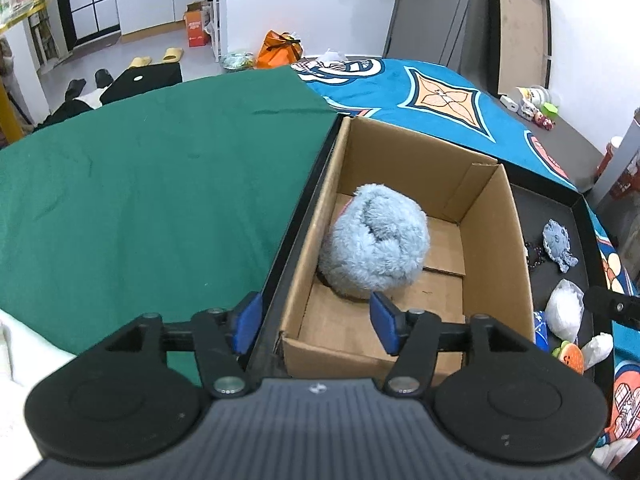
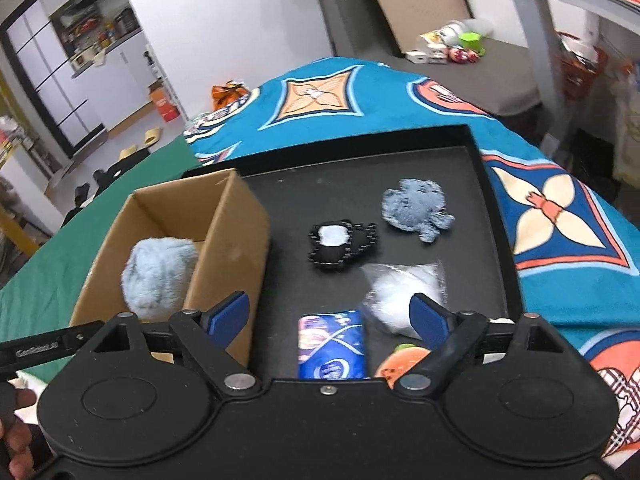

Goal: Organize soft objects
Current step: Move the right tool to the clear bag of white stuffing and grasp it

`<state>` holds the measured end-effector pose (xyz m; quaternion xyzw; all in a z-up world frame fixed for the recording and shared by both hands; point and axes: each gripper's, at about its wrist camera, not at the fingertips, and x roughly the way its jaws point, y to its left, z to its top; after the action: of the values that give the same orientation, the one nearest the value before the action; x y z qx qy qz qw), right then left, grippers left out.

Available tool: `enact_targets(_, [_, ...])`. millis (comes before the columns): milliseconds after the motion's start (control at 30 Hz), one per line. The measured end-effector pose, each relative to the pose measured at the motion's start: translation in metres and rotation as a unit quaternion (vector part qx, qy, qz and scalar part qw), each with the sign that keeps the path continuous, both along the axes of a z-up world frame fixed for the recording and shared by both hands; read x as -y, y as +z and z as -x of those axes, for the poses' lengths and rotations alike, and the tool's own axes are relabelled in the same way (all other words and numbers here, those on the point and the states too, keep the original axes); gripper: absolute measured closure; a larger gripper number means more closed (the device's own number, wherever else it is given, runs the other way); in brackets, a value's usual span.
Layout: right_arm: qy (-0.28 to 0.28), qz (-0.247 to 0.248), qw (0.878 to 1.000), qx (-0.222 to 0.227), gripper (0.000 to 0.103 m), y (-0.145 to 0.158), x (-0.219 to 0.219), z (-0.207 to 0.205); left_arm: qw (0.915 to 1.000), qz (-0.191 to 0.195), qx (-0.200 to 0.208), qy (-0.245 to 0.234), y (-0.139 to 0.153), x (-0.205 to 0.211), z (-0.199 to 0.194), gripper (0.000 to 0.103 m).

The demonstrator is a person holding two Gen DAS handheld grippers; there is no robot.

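Note:
A fluffy light-blue ball lies inside the open cardboard box. My left gripper hangs open over the box's near left corner. Its right pad is just short of the ball and nothing is gripped. My right gripper stands open above the black tray. Below it lie a blue packet, a white stuffing bag and an orange plush. Further off on the tray are a black-and-white plush and a denim octopus.
The box stands in the tray's left end. A green cloth covers the table to the left, and a blue patterned cloth lies behind and to the right. Small items sit on a grey surface far back. A hand shows at the lower left.

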<state>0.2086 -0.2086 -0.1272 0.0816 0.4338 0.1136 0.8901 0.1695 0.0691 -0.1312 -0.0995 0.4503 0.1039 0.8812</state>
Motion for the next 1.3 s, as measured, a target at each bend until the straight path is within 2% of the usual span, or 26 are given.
enact_targets(200, [-0.027, -0.009, 1.000, -0.005, 0.020, -0.012, 0.017, -0.008, 0.9999, -0.013, -0.007, -0.002, 0.002, 0.009, -0.005, 0.039])
enact_targets(700, [-0.101, -0.066, 0.992, -0.034, 0.053, -0.045, 0.054, -0.033, 0.9989, -0.041, -0.024, -0.004, -0.002, 0.024, -0.020, 0.038])
enact_targets(933, [-0.110, -0.067, 0.989, -0.067, 0.056, -0.065, 0.058, -0.040, 0.9983, -0.047, -0.034, 0.001, -0.009, 0.025, -0.025, 0.038])
enact_targets(1033, [-0.110, -0.066, 0.989, -0.075, 0.062, -0.072, 0.059, -0.044, 0.9979, -0.050, -0.041, 0.001, -0.011, 0.025, -0.028, 0.038])
enact_targets(1200, [-0.094, -0.062, 0.991, -0.067, 0.079, -0.069, 0.055, -0.043, 0.9977, -0.051, -0.043, 0.003, -0.012, 0.025, -0.029, 0.038])
enact_targets(1300, [-0.095, -0.065, 0.992, -0.059, 0.082, -0.065, 0.057, -0.041, 0.9980, -0.049, -0.040, 0.004, -0.011, 0.023, -0.028, 0.038])
